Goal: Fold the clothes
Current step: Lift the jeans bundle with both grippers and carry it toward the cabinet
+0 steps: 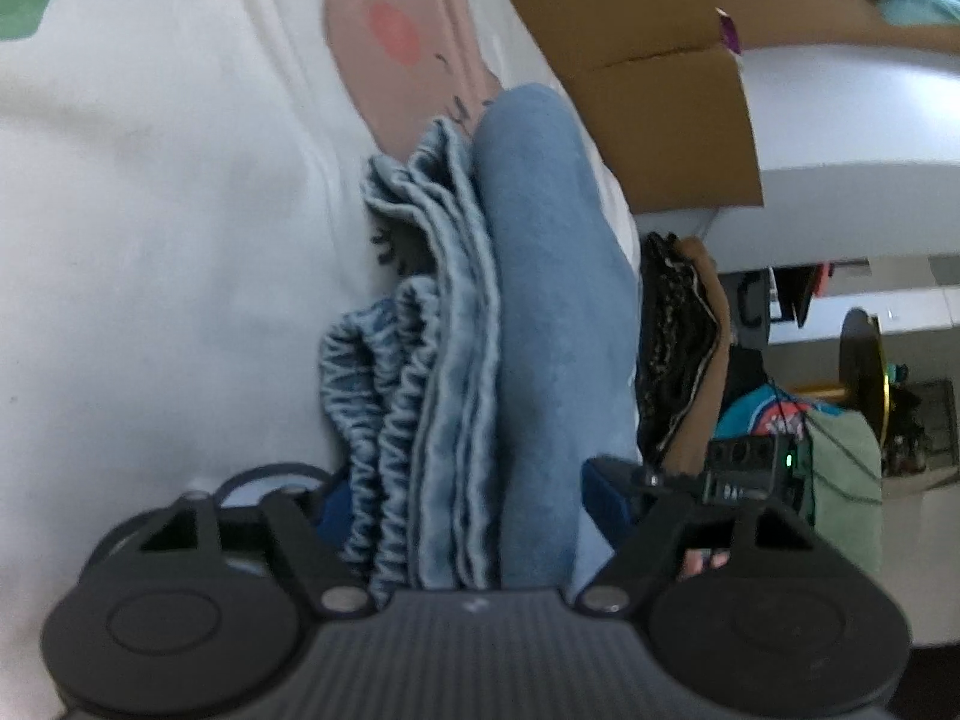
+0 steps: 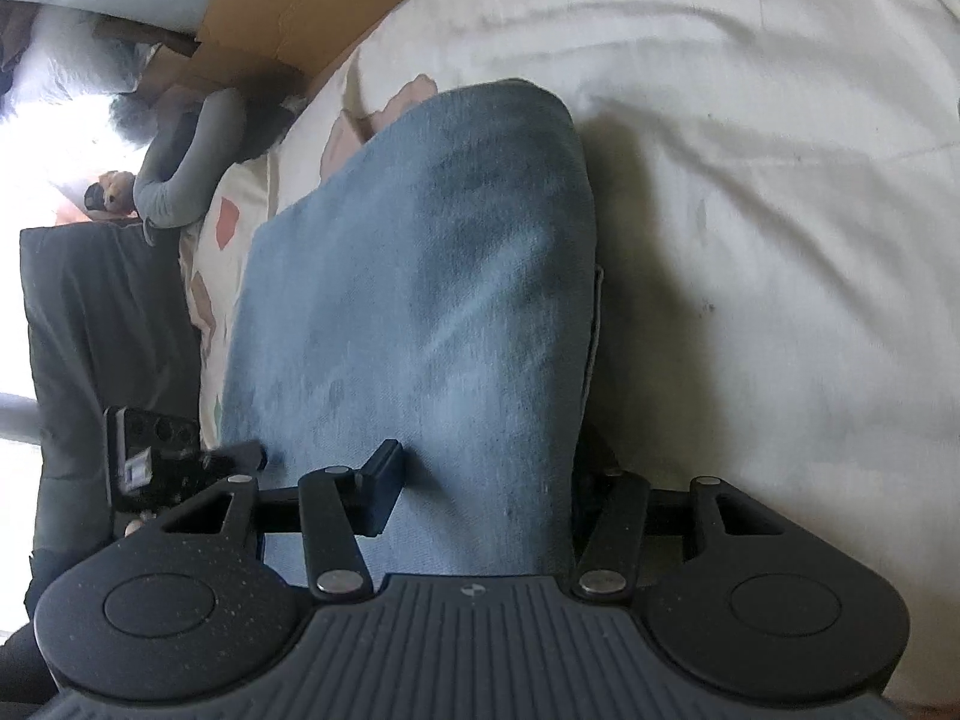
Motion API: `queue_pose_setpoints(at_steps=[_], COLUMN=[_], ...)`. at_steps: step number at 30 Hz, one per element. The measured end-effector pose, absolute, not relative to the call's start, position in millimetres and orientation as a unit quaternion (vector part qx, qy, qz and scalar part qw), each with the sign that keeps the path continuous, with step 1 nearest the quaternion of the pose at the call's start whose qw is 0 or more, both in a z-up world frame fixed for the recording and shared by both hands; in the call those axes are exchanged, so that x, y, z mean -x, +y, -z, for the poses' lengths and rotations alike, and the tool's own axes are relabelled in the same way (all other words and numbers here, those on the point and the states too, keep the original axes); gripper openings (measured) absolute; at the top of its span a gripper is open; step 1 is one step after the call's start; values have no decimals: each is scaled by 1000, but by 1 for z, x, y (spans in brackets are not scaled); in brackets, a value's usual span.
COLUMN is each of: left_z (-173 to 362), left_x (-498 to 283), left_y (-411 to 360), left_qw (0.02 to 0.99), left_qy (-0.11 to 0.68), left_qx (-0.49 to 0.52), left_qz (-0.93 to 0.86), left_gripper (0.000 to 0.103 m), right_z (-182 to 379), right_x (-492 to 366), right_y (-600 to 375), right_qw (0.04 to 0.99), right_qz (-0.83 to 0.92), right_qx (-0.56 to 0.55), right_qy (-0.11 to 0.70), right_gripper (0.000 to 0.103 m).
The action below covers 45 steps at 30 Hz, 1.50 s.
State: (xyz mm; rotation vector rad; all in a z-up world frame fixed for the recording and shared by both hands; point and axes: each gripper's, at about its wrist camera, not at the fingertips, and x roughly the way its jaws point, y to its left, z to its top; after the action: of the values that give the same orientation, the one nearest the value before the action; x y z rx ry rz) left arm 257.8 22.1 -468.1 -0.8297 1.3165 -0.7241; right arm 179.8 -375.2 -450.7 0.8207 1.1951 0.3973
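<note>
- The folded blue jeans point(image 1: 528, 312) lie on a white printed sheet point(image 1: 150, 210), clamped in the left tool point(image 1: 462, 510) at the layered, elastic-waist edge.
- The right tool point(image 2: 480, 480) is clamped on the same jeans point(image 2: 420, 300), showing only their smooth top.
- A cardboard box point(image 1: 630, 60) borders the sheet.
- Only the right view shows a grey sleeve point(image 2: 186, 168); only the left shows dark cloth point(image 1: 678, 348) beside the jeans.
</note>
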Motion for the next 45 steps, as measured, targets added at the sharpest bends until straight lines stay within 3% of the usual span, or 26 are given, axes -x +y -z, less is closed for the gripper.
queue_pose_setpoints(at_steps=[4,8,15,45], left_z=[472,469,444,332], left_x=[-260,-249,-248,-292], left_y=[18,22,15,-107], left_qw=[650,659,677,689], left_qy=[582,563,553,481], left_qx=[371,386,372,334], left_qz=[318,315,311,427], left_gripper=[60,47,43,41], right_z=[453,444,424,295], right_x=[-175,-175,-170,-148], right_y=[-375,-372,-376,-493], right_qw=[730,739,752,830], right_qz=[-179,-178,-181,-174], right_qx=[-383,-371,-377,-385], right_qy=[538,534,509,364], right_gripper=[49,36,23,24])
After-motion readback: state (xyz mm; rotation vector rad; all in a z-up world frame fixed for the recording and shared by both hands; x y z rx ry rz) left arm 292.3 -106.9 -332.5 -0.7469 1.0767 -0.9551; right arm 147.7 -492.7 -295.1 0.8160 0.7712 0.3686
